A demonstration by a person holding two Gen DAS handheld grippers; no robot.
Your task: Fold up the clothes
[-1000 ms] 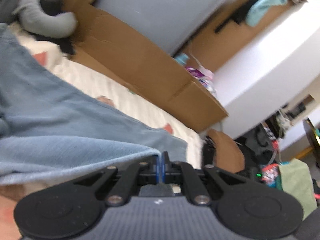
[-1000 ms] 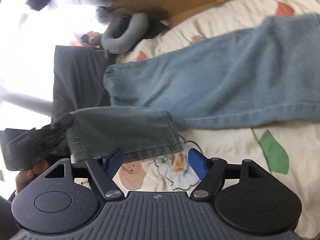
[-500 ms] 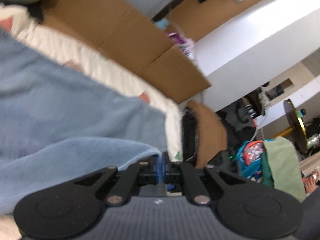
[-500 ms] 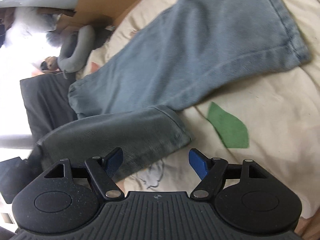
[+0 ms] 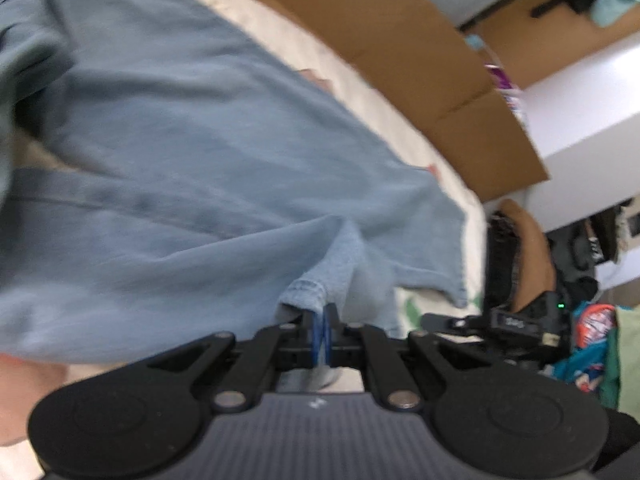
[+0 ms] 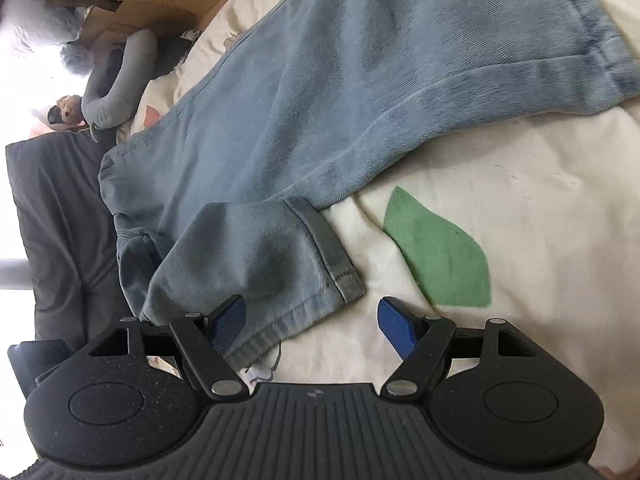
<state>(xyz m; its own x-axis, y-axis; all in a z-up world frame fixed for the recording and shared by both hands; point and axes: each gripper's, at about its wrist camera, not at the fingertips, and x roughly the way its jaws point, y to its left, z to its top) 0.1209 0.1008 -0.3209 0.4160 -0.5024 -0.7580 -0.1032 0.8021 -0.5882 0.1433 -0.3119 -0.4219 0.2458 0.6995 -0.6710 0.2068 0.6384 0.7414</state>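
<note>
Light-blue jeans (image 6: 320, 92) lie spread on a bed, on a cream bedsheet (image 6: 520, 184) with a green leaf patch (image 6: 440, 252). The long leg runs diagonally across the sheet, its hem toward the upper right in the right wrist view. The other leg's cuff (image 6: 320, 256) is doubled back, resting partly on the sheet just in front of the right tongs (image 6: 312, 320).

Right tongs: blue pads apart, nothing clamped. The cuff edge sits between and just ahead of the pads; they do not press on it.

Left tongs (image 5: 322, 332): pads together, clamped on a hem fold of the jeans (image 5: 304, 292). Denim drapes up and away from the pinch, so that part looks lifted off the sheet.

Progress, as a judgement: early to middle. Jeans are laid out lengthwise and one edge is gripped, but no clean fold is finished. Legs are not stacked one on the other, and the cuff is bunched and wrinkled. Left to do: lay the held fabric over, align legs and hems, smooth, then fold the length down.

Around: cardboard box (image 5: 400, 52) along the bed's far edge, grey neck pillow (image 6: 116, 80) and dark blanket (image 6: 60, 208) at the bed's other end. Clutter beyond the bed, too blurred to name.
</note>
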